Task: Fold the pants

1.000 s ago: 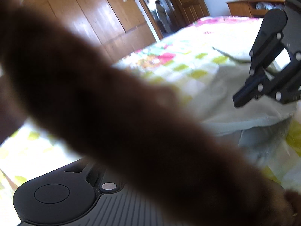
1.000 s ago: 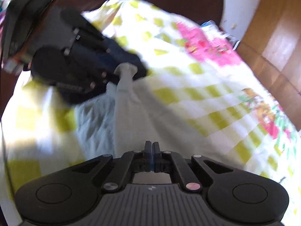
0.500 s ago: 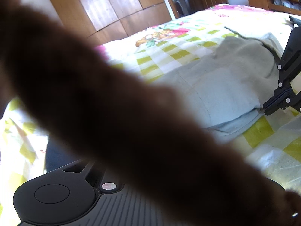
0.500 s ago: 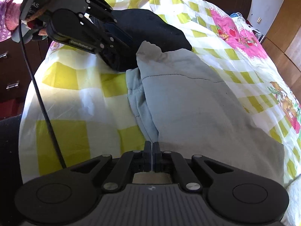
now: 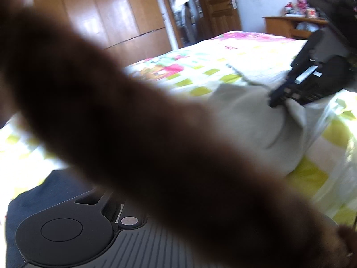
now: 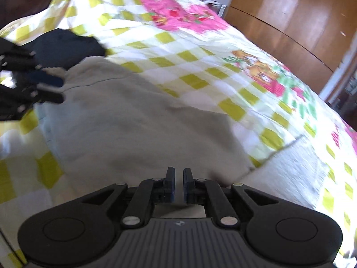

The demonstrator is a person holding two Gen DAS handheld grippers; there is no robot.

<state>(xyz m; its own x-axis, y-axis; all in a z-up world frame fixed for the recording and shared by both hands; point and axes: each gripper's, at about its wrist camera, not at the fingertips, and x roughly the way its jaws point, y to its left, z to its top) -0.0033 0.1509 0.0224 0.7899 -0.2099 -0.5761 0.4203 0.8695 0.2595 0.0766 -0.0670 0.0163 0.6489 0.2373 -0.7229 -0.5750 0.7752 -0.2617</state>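
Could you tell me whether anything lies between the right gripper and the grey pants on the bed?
Nothing visible does. The right gripper, jaws slightly apart and just opening, empty, points straight at the pants over bare cloth. The dark garment lies beyond the pants' far edge, out of the way.

A bed with a yellow-checked floral bedspread (image 6: 200, 51) carries a dark garment (image 6: 64, 47). Behind stand a wooden wardrobe (image 5: 107, 15), an open doorway (image 5: 183, 13) and a cluttered wooden dresser (image 5: 290, 25).

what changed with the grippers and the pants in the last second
The right gripper has just been opening; a narrow gap now shows between its jaws, nothing in it. The grey pants went from lifted to lying on the bed. The left gripper stays at their edge.
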